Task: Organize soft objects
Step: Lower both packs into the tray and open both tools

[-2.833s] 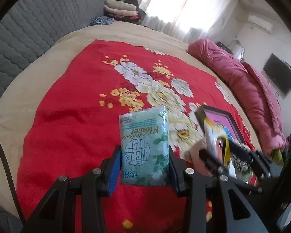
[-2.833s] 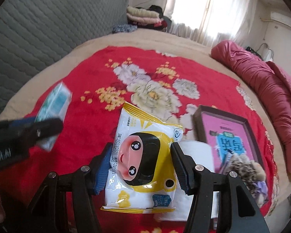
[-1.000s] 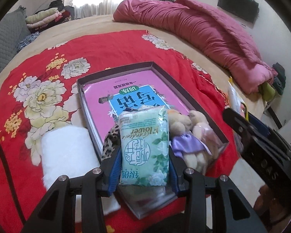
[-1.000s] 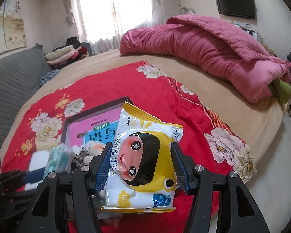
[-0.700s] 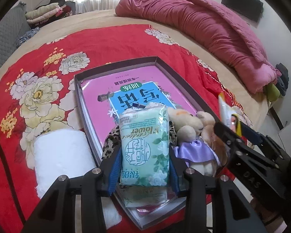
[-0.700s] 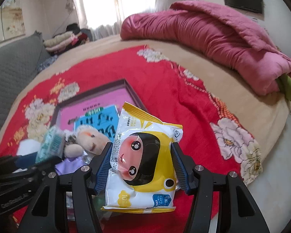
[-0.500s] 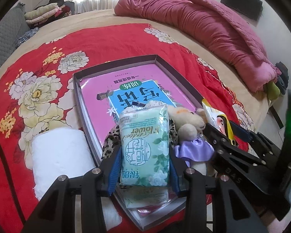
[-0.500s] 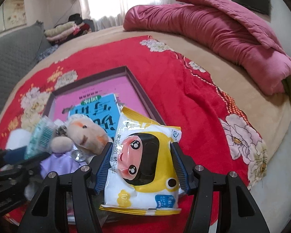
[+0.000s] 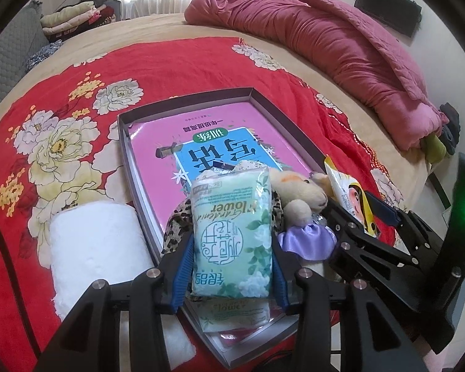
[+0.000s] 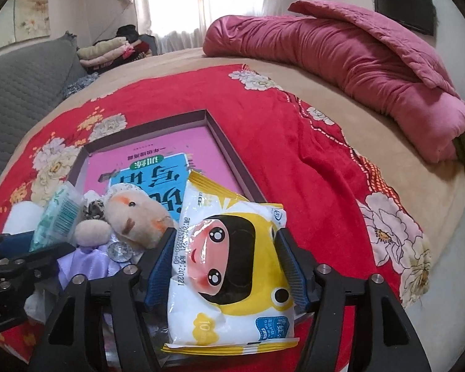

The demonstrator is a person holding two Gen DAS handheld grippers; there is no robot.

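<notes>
From your left wrist, the left tongs (image 9: 231, 266) are clamped on a green tissue pack (image 9: 232, 235), held over the near end of the tray (image 9: 127, 142) (a plush bear (image 9: 297, 192) lies there too). A white roll (image 9: 96, 245) sits just left of the tray.

From your right wrist, the right tongs (image 10: 226, 276) are clamped on a yellow wipes pack (image 10: 232, 276), over the tray's (image 10: 229, 152) near right edge.

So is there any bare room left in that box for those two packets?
Yes. The far half of the box, over the pink book, is bare up to the far rim. The near end is crowded: plush toy, leopard-print piece and another green packet. The toilet roll lies outside, left.
</notes>
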